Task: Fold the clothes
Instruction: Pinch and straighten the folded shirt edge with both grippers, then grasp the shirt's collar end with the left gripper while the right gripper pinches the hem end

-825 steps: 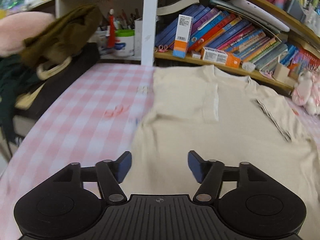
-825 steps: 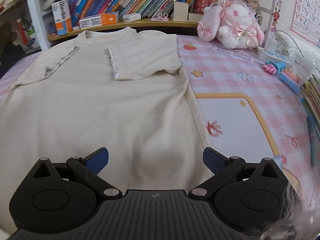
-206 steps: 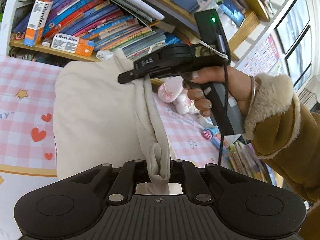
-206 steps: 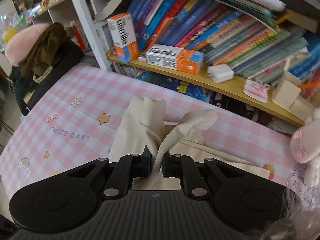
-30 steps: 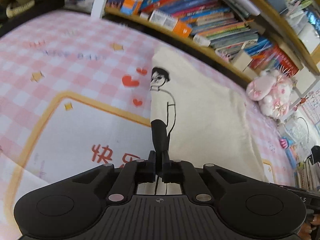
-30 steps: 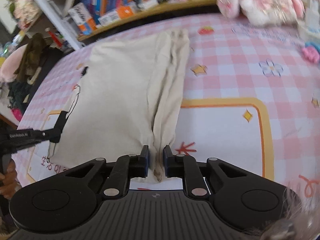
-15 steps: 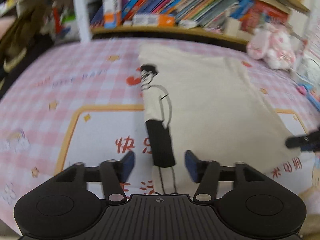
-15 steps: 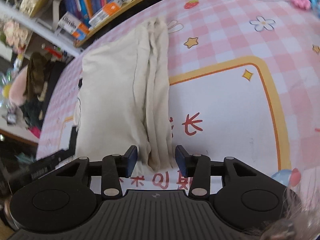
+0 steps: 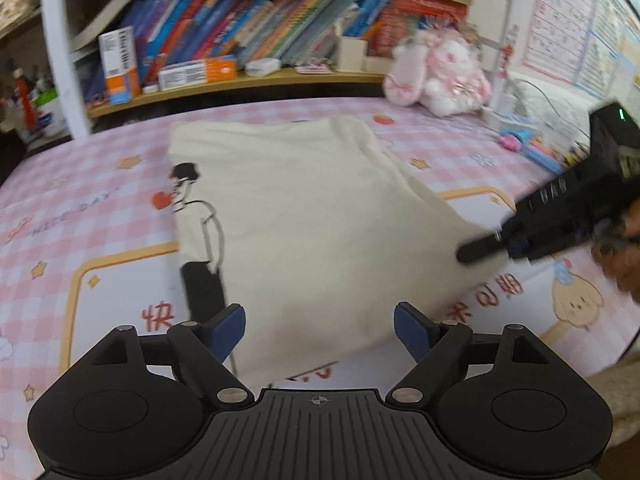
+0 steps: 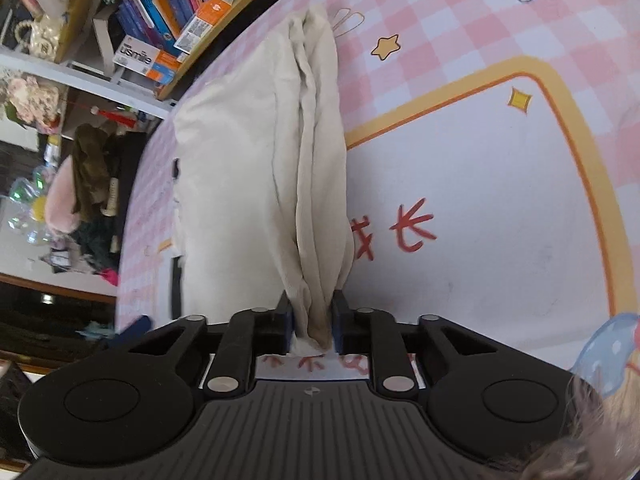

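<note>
A cream T-shirt lies folded on the pink checked tablecloth, with a printed cartoon figure along its left edge. My left gripper hovers over the shirt's near edge. Its jaws are opening wide and the pads touch nothing. In the right wrist view the shirt's right edge is bunched into thick folds. My right gripper is closing on the near end of those folds, with cloth pressed between both pads. The right gripper also shows at the shirt's right corner, held by a hand.
A shelf of books and boxes runs along the back of the table. A pink plush rabbit sits at the back right, with pens beside it. A heap of clothes lies off the table's left end.
The left gripper let go of the shirt's printed edge and opened wide while shifting right. The right gripper opened, then closed again on the bunched right edge. Both wrists rolled.
</note>
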Demonstrator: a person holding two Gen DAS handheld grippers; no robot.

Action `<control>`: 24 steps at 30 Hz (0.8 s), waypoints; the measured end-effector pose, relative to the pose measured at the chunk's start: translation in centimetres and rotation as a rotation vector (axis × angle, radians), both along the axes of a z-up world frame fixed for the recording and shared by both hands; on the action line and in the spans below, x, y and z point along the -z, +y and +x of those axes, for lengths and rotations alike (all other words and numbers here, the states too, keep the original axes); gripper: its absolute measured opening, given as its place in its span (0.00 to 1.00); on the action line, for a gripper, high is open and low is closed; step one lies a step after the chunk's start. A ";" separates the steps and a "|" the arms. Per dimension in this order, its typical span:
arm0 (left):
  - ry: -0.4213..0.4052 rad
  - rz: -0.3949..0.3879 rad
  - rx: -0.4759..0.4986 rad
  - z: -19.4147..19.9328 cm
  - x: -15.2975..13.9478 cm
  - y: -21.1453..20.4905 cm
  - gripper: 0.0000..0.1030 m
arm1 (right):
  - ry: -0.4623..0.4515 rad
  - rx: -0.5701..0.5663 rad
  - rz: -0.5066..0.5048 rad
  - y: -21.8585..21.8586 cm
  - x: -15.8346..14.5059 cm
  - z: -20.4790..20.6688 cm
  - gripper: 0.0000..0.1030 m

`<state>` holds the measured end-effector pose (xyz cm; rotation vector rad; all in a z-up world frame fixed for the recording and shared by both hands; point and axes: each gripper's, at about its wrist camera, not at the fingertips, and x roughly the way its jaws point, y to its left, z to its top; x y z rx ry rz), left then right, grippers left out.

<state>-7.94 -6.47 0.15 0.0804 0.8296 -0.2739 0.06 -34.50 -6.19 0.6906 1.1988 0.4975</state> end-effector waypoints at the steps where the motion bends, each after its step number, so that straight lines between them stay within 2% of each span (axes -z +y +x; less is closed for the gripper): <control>1: -0.008 0.004 0.024 -0.2 -0.1 -0.4 0.81 | -0.011 0.001 0.016 -0.1 -0.5 -0.1 0.14; 5: -0.036 0.028 0.108 -0.8 -0.2 -1.9 0.81 | -0.036 0.007 0.098 -0.3 -2.2 0.3 0.13; 11: -0.077 0.123 0.167 -1.7 0.3 -3.6 0.83 | -0.052 0.002 0.123 0.0 -3.5 0.5 0.13; 17: -0.115 0.222 0.167 -2.1 1.2 -4.7 0.88 | -0.049 -0.001 0.157 0.1 -3.9 0.7 0.13; 24: -0.131 0.345 0.199 -2.0 2.5 -6.5 0.88 | -0.035 0.003 0.172 -0.1 -3.7 0.6 0.13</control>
